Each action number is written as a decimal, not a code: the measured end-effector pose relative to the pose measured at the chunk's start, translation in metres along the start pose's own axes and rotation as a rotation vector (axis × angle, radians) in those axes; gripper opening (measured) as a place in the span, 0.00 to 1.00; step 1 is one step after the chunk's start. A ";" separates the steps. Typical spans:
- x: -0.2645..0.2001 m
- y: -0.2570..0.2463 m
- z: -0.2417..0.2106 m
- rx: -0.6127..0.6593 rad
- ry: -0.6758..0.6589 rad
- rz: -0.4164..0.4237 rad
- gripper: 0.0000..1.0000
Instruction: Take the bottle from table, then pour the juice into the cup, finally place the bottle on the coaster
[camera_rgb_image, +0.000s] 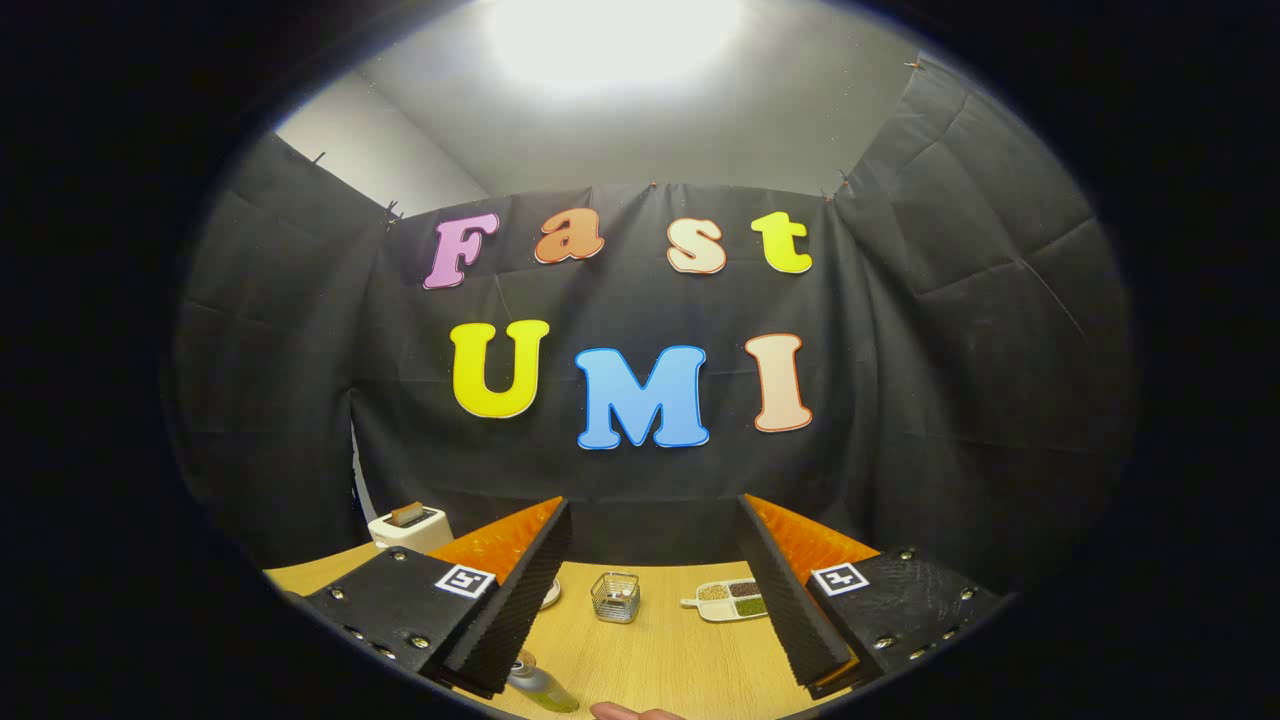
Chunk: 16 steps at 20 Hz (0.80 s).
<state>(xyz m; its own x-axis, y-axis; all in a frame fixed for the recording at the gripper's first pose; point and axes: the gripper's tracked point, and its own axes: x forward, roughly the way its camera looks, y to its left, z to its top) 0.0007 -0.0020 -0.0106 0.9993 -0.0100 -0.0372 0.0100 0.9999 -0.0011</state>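
My gripper (655, 525) hangs above the wooden table (660, 650) with its two fingers spread wide and nothing between them. Below the left finger stands a bottle (538, 685) with a silvery cap and yellow-green juice, seen from above. Just past the left finger a pale round thing (549, 595) peeks out; I cannot tell whether it is the coaster or the cup. A fingertip of a person's hand (630, 712) shows on the table near the bottle.
A small clear square container (615, 597) stands on the table between the fingers, further back. To its right lies a divided dish (730, 600) with grains. A white toaster (410, 527) sits at the far left by the black cloth wall.
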 end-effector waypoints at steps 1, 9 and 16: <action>0.000 0.000 -0.001 -0.005 0.003 0.002 0.99; 0.002 0.007 -0.019 0.018 0.023 0.025 0.99; 0.000 0.026 -0.062 0.036 0.072 0.082 1.00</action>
<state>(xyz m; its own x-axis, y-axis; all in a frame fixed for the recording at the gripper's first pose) -0.0017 0.0235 -0.0728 0.9915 0.0733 -0.1075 -0.0692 0.9968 0.0410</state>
